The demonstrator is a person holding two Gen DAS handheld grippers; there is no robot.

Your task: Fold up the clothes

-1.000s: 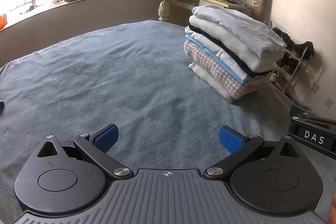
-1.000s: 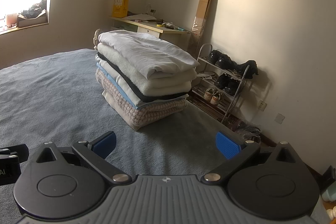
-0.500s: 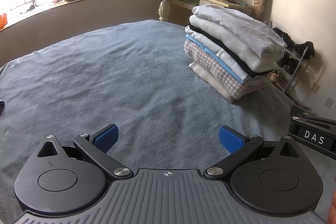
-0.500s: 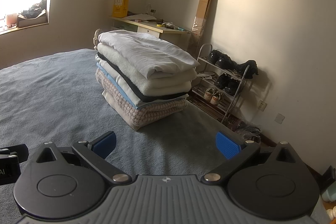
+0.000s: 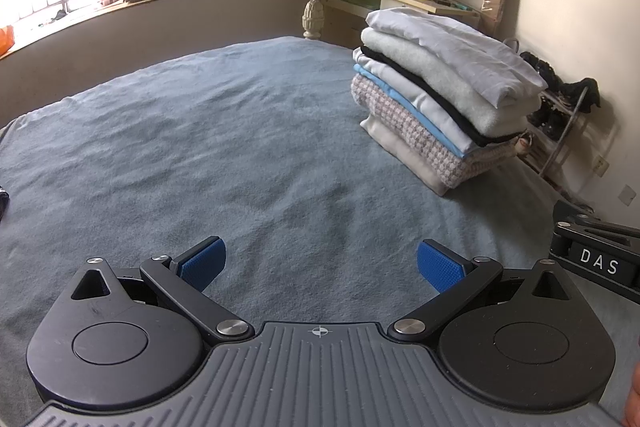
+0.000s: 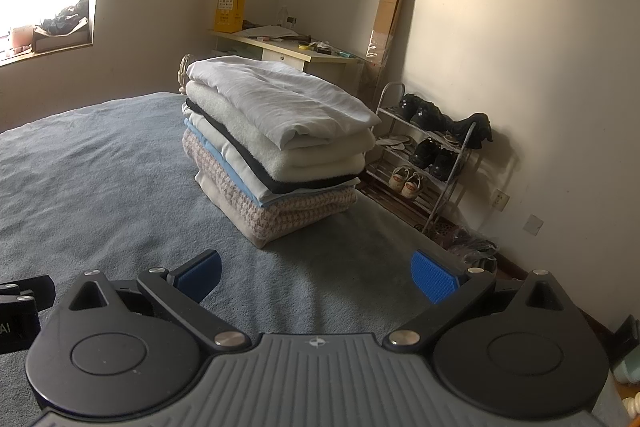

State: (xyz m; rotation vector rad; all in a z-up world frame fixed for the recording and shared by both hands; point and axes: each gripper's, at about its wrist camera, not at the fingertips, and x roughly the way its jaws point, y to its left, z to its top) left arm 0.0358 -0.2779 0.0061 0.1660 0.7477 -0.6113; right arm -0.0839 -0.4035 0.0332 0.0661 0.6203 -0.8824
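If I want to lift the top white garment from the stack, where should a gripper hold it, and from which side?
Probably the rounded folded edge of the top white garment facing the right gripper, approached level from the near side. That fold bulges out past the cream layer under it, so one finger may slide beneath it.

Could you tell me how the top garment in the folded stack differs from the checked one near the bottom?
The top garment is plain white and smooth; the checked garment is pinkish, patterned and looks thicker. The top one lies uncovered; the checked one carries several layers. Both are folded flat.
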